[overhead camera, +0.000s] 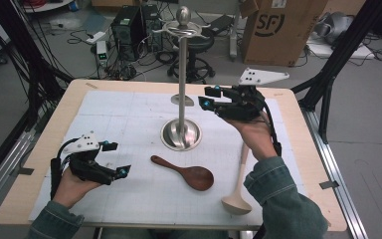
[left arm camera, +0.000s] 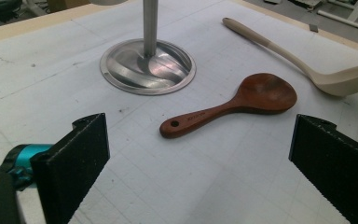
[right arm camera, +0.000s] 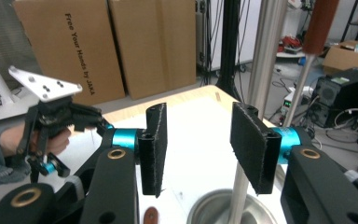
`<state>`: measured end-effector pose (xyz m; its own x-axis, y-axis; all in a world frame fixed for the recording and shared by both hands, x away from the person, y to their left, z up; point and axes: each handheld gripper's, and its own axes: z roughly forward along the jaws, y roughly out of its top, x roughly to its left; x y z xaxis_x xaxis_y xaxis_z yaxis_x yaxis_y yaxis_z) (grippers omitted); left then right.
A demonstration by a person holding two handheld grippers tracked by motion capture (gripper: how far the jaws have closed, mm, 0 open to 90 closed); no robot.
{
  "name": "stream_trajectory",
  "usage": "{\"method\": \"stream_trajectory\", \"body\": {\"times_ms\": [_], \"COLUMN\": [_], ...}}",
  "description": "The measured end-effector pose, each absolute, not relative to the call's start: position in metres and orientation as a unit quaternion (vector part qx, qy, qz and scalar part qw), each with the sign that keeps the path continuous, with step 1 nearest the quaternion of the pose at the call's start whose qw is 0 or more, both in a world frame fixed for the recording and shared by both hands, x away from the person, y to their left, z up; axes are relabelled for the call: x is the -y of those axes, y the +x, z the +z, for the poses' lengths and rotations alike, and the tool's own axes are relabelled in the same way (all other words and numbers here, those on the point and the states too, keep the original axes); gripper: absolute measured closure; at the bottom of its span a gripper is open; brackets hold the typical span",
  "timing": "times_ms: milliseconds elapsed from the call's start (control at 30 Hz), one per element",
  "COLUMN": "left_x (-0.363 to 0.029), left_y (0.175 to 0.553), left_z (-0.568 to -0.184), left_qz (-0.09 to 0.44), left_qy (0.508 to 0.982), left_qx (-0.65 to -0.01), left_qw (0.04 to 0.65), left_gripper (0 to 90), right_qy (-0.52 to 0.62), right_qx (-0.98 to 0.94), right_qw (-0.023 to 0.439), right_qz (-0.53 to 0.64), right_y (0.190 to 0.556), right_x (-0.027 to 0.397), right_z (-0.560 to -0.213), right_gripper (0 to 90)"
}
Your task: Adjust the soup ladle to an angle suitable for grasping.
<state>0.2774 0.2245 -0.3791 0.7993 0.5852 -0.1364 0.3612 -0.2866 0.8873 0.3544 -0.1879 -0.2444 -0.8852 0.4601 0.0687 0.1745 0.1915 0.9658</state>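
Now: left hand-held gripper [overhead camera: 117, 159] near front-left corner of tabletop [overhead camera: 54, 130], jaws wide apart, empty. Brown wooden spoon [overhead camera: 186, 173] flat, front of centre. Steel stand [overhead camera: 181, 130] mid-tabletop. Pale ladle [overhead camera: 238, 186] near front edge. Right hand-held gripper [overhead camera: 209, 97] beside pole, jaws apart, empty.

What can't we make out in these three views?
- Ladle: part of its handle is hidden behind the person's right hand and sleeve in the high view.
- Stand: the top is cut off by the upper edge in the left gripper view.
- Brown spoon: the handle lettering is too small to read.
- Hanging utensil: its top is cut off by the upper edge in the right gripper view, so its type is unclear.
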Motion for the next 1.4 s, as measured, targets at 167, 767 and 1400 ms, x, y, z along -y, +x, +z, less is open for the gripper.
{"method": "stream_trajectory", "body": {"times_ms": [167, 767, 1400], "left_x": [-0.224, -0.223, -0.224], "left_y": [0.278, 0.278, 0.278], "left_z": [-0.382, -0.389, -0.39], "left_qz": [0.108, 0.112, 0.116], "left_qy": [0.794, 0.796, 0.794], "left_qx": [-0.3, -0.304, -0.31], "left_qw": [0.517, 0.511, 0.511], "left_gripper": [5.5, 5.6, 5.5], "right_qy": [0.217, 0.259, 0.319], "right_qx": [-0.77, -0.789, -0.787], "right_qw": [0.119, 0.106, 0.118], "right_qz": [0.588, 0.547, 0.514], "right_y": [0.349, 0.326, 0.309], "right_x": [0.196, 0.242, 0.276], "right_z": [-0.259, -0.318, -0.371], "right_gripper": [60.4, 89.1, 89.6]}}
